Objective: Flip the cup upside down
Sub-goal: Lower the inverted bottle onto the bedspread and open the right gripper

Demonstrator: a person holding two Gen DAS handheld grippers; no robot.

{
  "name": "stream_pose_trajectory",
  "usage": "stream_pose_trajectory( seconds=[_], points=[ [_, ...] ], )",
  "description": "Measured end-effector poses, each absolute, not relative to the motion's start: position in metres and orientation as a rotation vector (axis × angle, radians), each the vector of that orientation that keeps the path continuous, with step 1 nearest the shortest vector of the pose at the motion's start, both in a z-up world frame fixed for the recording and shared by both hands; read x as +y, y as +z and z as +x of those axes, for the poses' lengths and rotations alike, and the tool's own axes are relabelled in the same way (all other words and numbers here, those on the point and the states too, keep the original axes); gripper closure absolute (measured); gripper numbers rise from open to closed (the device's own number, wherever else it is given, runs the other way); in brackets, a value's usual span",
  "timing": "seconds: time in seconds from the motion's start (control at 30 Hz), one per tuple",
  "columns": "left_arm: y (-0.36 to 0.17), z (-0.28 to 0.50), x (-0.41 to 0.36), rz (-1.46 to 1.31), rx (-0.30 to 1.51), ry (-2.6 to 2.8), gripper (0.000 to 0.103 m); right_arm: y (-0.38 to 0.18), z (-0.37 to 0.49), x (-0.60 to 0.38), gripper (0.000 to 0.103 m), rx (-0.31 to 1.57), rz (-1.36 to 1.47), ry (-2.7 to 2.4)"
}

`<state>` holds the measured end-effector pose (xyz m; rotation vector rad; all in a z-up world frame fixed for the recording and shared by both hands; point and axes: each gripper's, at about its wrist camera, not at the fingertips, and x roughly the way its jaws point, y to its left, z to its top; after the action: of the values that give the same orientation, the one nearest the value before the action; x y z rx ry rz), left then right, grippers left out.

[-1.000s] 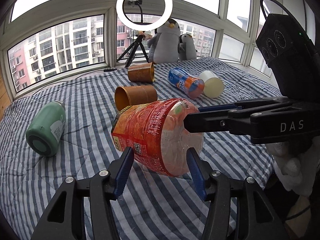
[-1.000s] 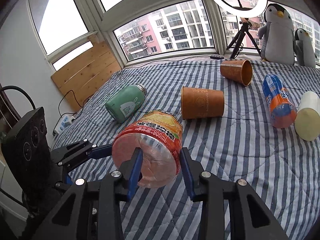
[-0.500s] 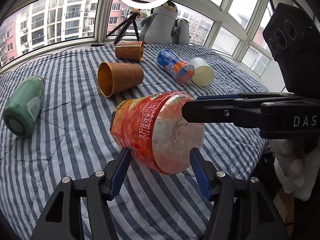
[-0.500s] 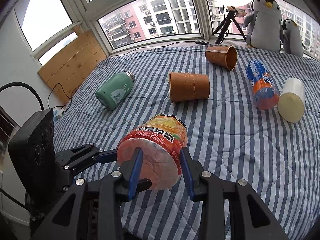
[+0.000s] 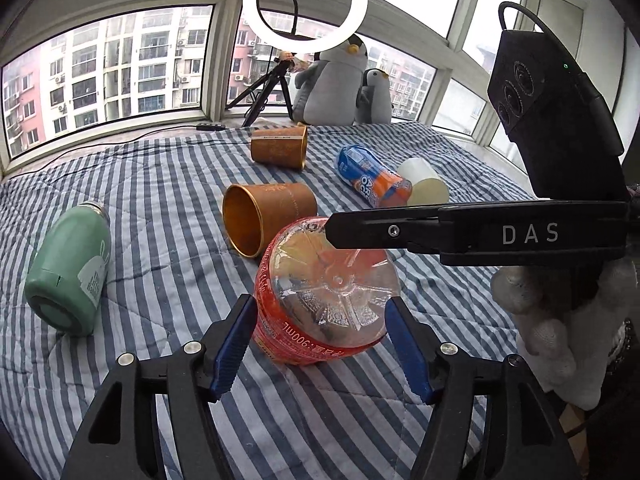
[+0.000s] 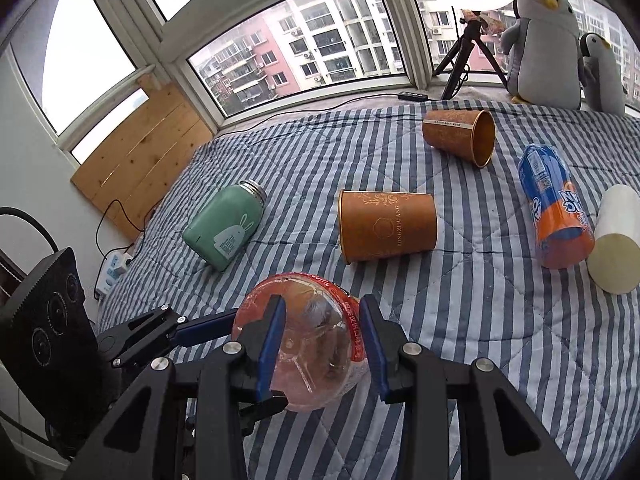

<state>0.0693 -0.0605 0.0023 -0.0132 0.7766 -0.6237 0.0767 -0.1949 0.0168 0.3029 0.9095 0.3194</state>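
Note:
A clear plastic cup with an orange-red label [image 5: 320, 300] stands bottom-up on the striped bedspread [image 5: 160, 184]; its ribbed base faces me. My left gripper [image 5: 318, 342] has its blue pads either side of the cup, a little apart from its wall. My right gripper [image 6: 318, 344] is shut on the cup [image 6: 308, 340], its blue pads pressed on both sides. In the left wrist view the right gripper's finger [image 5: 400, 230] reaches in across the cup's top.
Two brown paper cups [image 5: 264, 220] [image 5: 280, 152] lie on their sides behind. A green flask [image 5: 68, 268] lies at the left. A blue-orange bottle cup [image 5: 372, 180] and a white cup [image 5: 424, 184] lie at the right. Plush penguins [image 5: 336, 80] sit by the window.
The cup has been turned from lying tilted in the air to bottom-up and lowered onto the bedspread. Both grippers moved down with it.

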Motion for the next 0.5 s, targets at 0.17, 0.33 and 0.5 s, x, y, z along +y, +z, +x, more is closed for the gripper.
stream_pose_trajectory(
  seconds=[0.17,0.33,0.5],
  points=[
    [0.005,0.074,-0.059,-0.004,0.73,-0.579,0.033,0.018,0.078,-0.194,0.065,0.838,0.29,0.311],
    [0.01,0.069,-0.058,0.006,0.661,-0.528,0.033,0.031,0.062,-0.2,0.051,0.688,0.28,0.265],
    [0.02,0.047,-0.054,0.021,0.559,-0.489,0.025,0.04,0.032,-0.2,0.039,0.554,0.216,0.21]
  ],
)
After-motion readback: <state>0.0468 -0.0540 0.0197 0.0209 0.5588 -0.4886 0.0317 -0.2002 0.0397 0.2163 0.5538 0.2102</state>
